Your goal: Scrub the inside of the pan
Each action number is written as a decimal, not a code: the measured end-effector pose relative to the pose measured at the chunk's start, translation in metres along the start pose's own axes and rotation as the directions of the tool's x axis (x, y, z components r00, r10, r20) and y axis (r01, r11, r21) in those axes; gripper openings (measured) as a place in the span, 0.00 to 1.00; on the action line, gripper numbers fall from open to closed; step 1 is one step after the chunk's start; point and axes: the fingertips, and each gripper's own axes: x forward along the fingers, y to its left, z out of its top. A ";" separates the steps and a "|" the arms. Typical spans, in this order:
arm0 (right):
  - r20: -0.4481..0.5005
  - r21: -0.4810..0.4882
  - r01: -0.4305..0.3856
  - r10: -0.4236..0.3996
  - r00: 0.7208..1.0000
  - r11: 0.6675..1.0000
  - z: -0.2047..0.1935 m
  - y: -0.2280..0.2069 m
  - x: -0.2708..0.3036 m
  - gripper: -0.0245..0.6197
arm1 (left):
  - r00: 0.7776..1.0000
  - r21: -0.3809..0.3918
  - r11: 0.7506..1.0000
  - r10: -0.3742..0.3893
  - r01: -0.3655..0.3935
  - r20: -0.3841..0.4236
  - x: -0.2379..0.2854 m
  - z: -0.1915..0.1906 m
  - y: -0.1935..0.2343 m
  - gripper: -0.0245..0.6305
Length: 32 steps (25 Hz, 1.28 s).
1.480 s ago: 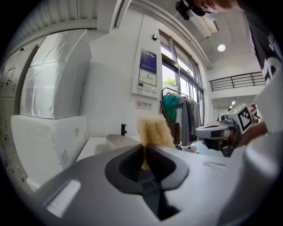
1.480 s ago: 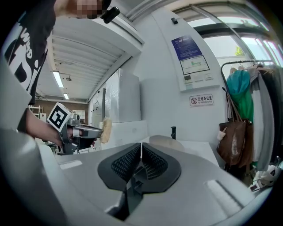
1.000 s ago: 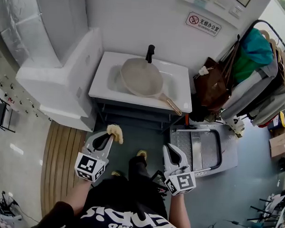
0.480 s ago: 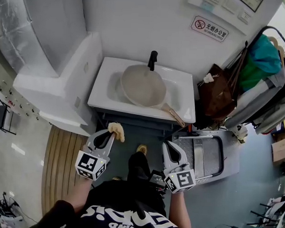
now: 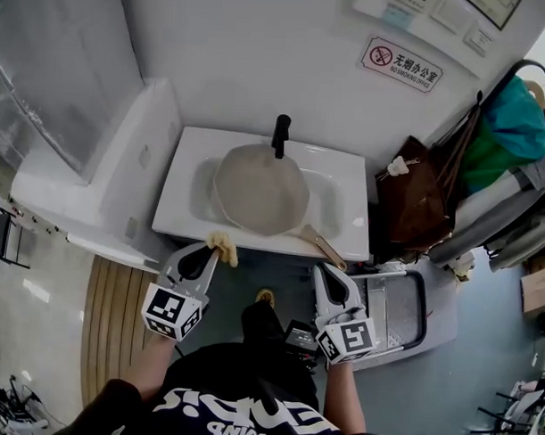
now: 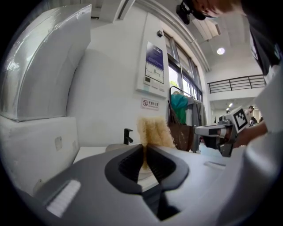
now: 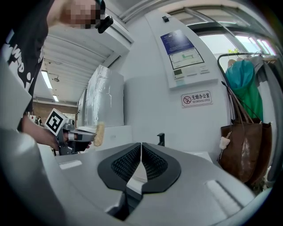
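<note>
A beige pan (image 5: 258,187) lies in the white sink (image 5: 344,215), its wooden handle (image 5: 322,246) pointing toward the front right edge. My left gripper (image 5: 216,253) is shut on a tan scrub sponge (image 5: 223,247), held just short of the sink's front edge. In the left gripper view the sponge (image 6: 153,131) sticks up from the closed jaws. My right gripper (image 5: 327,278) is shut with nothing in it, in front of the sink's right end, below the handle. The right gripper view shows its jaws (image 7: 140,148) pressed together and the left gripper (image 7: 82,134) off to the left.
A black faucet (image 5: 280,134) rises at the sink's back. A wrapped white block (image 5: 95,193) stands left of the sink. A brown bag (image 5: 416,204) and hanging clothes (image 5: 506,167) are at the right. A grey step stool (image 5: 403,306) sits on the floor by the right gripper.
The sink and pan have come nearer to both grippers. The left gripper still holds the sponge, now at the sink's front edge. The right gripper stays shut.
</note>
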 end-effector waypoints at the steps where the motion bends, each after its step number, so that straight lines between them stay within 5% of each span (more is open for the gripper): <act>1: -0.005 -0.002 -0.001 0.001 1.000 1.000 0.001 -0.007 0.005 0.05 | 1.000 0.001 1.000 0.001 -0.001 -0.001 0.009 0.003 0.002 0.07; 9: -0.017 0.008 -0.020 0.020 1.000 1.000 0.014 -0.072 0.041 0.05 | 1.000 0.002 1.000 0.016 -0.016 0.004 0.079 0.034 0.012 0.07; 19: -0.026 -0.022 -0.143 0.143 0.989 0.989 0.025 -0.105 0.084 0.05 | 0.999 -0.006 0.999 0.040 -0.040 0.022 0.141 0.053 0.020 0.07; 32: -0.057 -0.001 -0.075 0.074 0.996 0.997 0.017 -0.116 0.105 0.07 | 0.998 -0.005 0.998 -0.061 0.061 -0.003 0.169 0.060 0.041 0.07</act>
